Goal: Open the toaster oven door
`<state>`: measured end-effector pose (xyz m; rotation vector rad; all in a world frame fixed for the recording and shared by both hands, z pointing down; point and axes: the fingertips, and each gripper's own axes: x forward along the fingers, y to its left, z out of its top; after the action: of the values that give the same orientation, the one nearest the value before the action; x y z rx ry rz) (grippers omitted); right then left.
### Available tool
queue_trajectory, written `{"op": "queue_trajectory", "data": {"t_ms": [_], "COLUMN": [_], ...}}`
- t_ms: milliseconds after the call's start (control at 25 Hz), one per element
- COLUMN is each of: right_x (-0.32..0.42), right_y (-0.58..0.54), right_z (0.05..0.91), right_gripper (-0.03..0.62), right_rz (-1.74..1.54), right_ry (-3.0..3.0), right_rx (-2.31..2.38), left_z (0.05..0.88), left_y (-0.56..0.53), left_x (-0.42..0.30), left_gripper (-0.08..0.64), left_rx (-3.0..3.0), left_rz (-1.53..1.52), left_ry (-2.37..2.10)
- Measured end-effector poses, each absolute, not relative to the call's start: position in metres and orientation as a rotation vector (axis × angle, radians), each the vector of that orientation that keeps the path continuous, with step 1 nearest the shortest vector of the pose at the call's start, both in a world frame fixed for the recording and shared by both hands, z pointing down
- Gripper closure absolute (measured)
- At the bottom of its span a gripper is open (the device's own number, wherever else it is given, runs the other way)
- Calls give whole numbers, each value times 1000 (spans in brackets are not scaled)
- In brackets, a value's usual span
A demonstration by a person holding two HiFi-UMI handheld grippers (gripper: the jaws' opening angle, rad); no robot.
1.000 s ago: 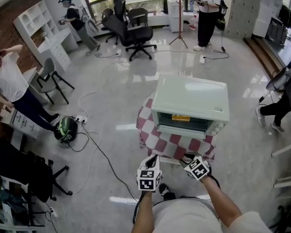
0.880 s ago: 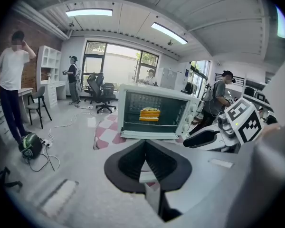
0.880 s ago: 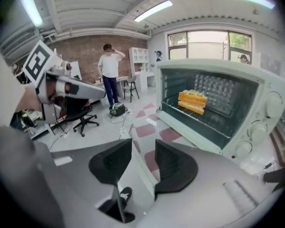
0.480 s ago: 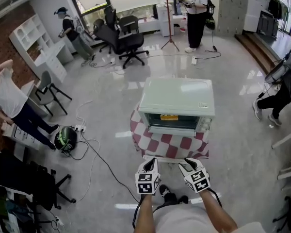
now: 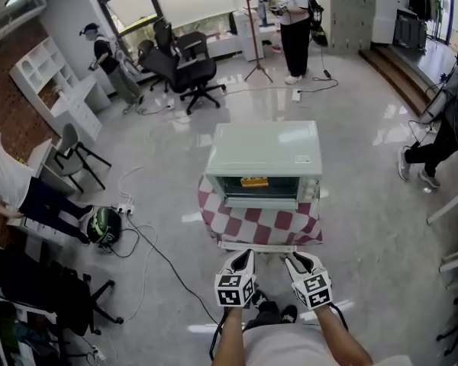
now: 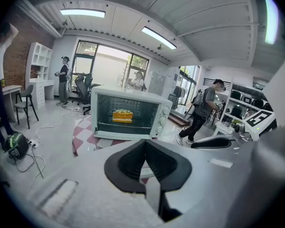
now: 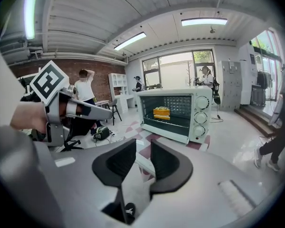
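The pale green toaster oven [image 5: 263, 149] stands on a red-and-white checked table [image 5: 259, 223]. Its door looks folded down, a pale strip [image 5: 261, 202] below the opening. A yellow food item [image 7: 162, 112] sits on the rack inside. Both grippers hang well short of the table, close to my body. My left gripper [image 5: 244, 256] is shut with its jaws meeting, as the left gripper view [image 6: 145, 148] shows. My right gripper [image 5: 294, 258] has just been closing. A narrow gap remains between its jaws [image 7: 143, 151], with nothing in it.
A white bar [image 5: 256, 246] lies on the floor in front of the table. Cables and a power strip [image 5: 126, 204] trail at the left beside a dark helmet [image 5: 103, 223]. Office chairs [image 5: 187, 63] and several people stand around the room's edges.
The oven and table now sit farther off and smaller in the head view. Both grippers have drawn back from the table toward my body.
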<state>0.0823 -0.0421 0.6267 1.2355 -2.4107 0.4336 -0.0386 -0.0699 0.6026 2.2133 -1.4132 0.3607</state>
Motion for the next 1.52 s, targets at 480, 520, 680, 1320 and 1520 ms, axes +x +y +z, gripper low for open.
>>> {"op": "queue_trajectory", "data": {"t_ms": [480,520,680,1320,1520], "right_x": [103,101,98,93,98], "right_y": [-11,-10,-7,-9,-12], "right_z": [621,621,622,622,621], "right_gripper": [589,589,589,589,589], "right_rz": [445,446,460,496,482], "right_ry": [-2470,-2474,-2481,-2484,-2480], "right_rx": [1259,1260,1252,1243,1247], "left_z": [608,608,613,618,614], "left_y": [-36,-36,-35,-26,-27], "left_x": [-28,-31,-24,-33,-30], "left_gripper": [555,555,555,555,555], "left_rx": [2235,2227,2213,2185,2200], "left_rz": [357,352,339,354,336], "left_ry": [-1368,-1377,-1355,-1395,-1402]}}
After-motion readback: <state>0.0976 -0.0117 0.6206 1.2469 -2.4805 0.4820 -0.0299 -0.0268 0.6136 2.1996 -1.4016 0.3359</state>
